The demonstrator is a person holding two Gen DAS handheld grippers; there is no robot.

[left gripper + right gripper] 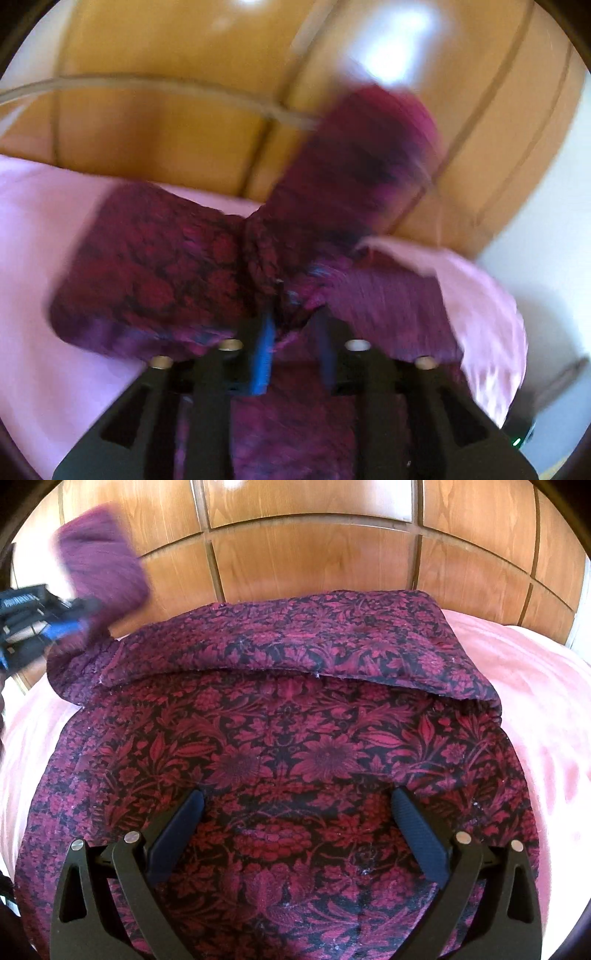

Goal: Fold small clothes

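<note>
A dark red and black floral garment (288, 746) lies spread on a pink bed sheet (535, 709), its far edge folded over toward me. My right gripper (297, 812) is open, its jaws wide apart just above the garment's middle, holding nothing. My left gripper (293, 314) is shut on the garment's left corner (291, 291) and lifts it off the bed; a sleeve-like flap (362, 162) swings up, blurred. The left gripper also shows in the right wrist view (79, 622), at the far left with the raised purple flap (103, 554).
A wooden panelled headboard (314, 557) stands right behind the bed. The pink sheet (44, 229) stretches to both sides of the garment. A white wall (546, 236) and a bed edge lie to the right in the left wrist view.
</note>
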